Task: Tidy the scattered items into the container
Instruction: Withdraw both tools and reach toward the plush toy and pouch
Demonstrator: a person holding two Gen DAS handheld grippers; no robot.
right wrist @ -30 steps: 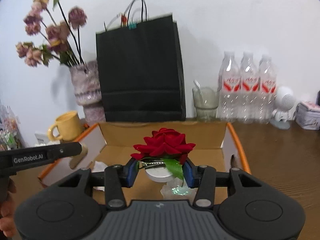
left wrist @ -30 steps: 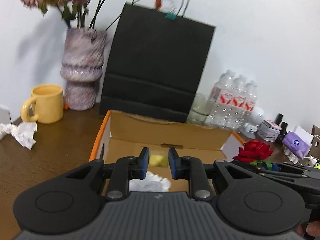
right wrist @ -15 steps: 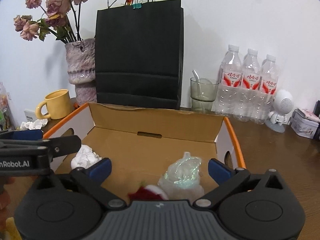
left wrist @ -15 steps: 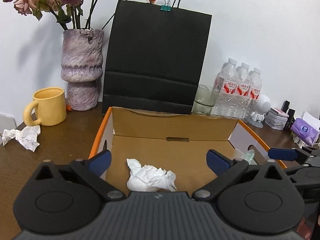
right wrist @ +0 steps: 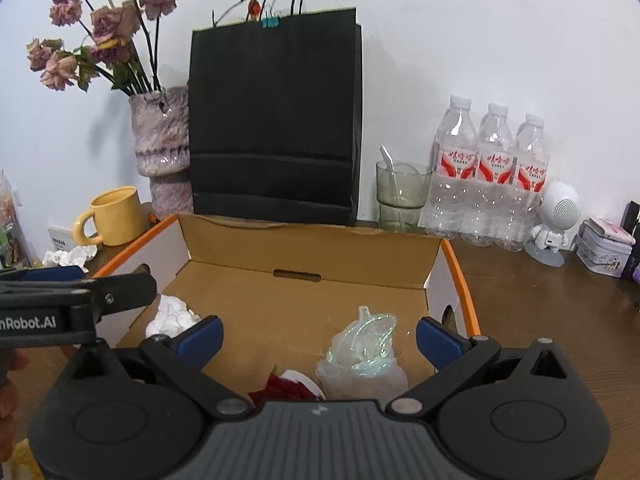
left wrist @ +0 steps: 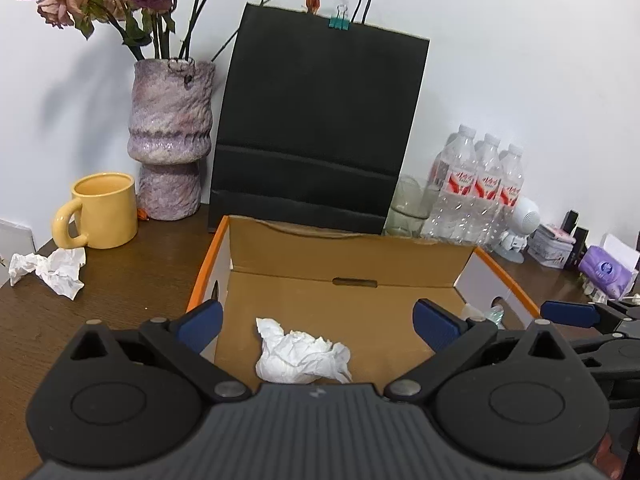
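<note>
An open cardboard box with orange rims (left wrist: 352, 260) (right wrist: 304, 252) stands in front of both grippers. In the left wrist view a crumpled white tissue (left wrist: 300, 354) lies on its floor, under my left gripper (left wrist: 318, 322), whose jaws stand wide open and empty. In the right wrist view my right gripper (right wrist: 318, 334) is open and empty above the box. Below it lie a red rose (right wrist: 286, 388) and a clear crumpled plastic wrapper (right wrist: 364, 356), with the tissue (right wrist: 170, 316) at the box's left. Another crumpled tissue (left wrist: 50, 270) lies on the table left of the box.
Behind the box stand a black paper bag (left wrist: 320, 128), a purple vase of dried flowers (left wrist: 168, 140), a yellow mug (left wrist: 102, 210), a glass (right wrist: 402, 196) and three water bottles (right wrist: 492, 172). A small white robot figure (right wrist: 558, 220) and a tin (right wrist: 606, 246) stand at the right.
Both grippers opened. The left one let go of a small yellow item, no longer in view; the right one released the red rose, which now lies in the box.
</note>
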